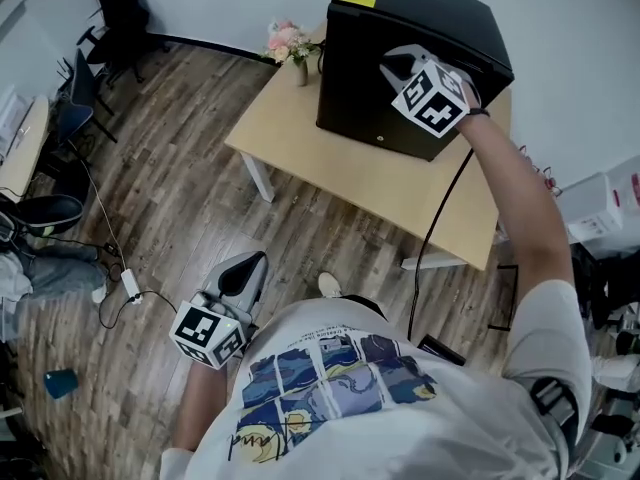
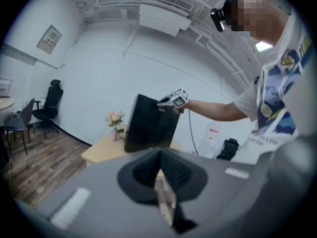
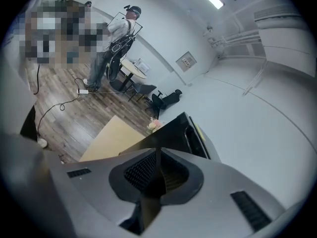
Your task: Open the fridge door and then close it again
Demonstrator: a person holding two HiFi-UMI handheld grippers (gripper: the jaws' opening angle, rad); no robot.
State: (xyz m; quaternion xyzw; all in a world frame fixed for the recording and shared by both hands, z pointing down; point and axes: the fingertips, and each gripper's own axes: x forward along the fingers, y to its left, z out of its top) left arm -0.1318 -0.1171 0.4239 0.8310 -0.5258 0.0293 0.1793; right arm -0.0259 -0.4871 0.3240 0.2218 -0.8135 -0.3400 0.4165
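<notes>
Fridge: the black fridge stands on the wooden worktop, and from my head view its door looks flush.
Right tongs: my right tongs are up at the fridge's top front edge, jaws pressed together with nothing between them. I cannot tell whether they touch it.
Left tongs: my left tongs hang low by my side above the floor, jaws closed and empty.
Flowers: a vase of flowers stands just beside the fridge.

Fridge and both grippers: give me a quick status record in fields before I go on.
fridge: black, on the wooden table
door: looks shut
right gripper: jaws together, empty, at the fridge's top front edge; contact unclear
left gripper: jaws together, empty, low at the person's side
beside fridge: vase of flowers
</notes>
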